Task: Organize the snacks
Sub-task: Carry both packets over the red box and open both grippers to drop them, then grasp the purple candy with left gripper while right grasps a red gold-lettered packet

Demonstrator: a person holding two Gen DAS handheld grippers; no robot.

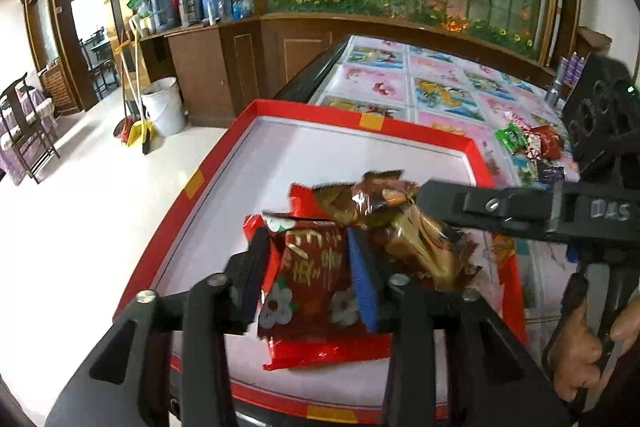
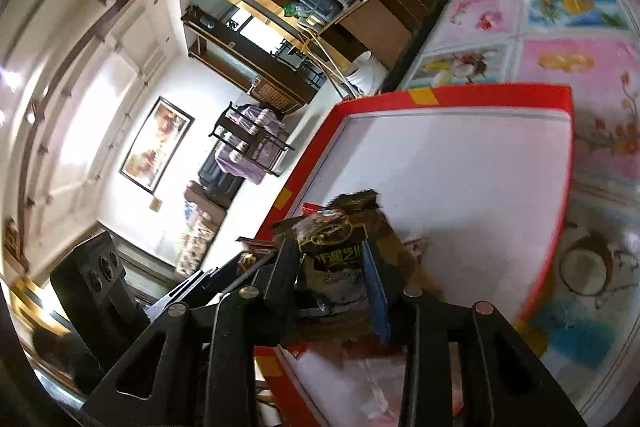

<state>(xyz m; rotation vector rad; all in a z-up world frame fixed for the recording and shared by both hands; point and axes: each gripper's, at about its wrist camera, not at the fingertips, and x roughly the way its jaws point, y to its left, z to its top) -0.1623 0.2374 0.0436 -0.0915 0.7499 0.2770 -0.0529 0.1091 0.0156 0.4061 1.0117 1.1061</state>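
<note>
the red snack packet point(image 1: 316, 267) sits between my left gripper's point(image 1: 310, 259) jaws over the near end of the red tray point(image 1: 420, 129); whether the pads press it i cannot tell. it looks light, crinkly and slippery, so i'd pinch it mid-body. my right gripper point(image 2: 334, 267) has a brown packet point(image 2: 340, 227) between loosened jaws above the same tray. more snacks point(image 1: 532, 143) wait on the table beyond.

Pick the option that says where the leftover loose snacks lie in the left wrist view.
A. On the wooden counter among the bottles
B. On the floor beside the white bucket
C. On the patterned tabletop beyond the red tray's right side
C: the small heap of loose snacks lies on the patterned tabletop, past the right rim of the red tray.
</note>
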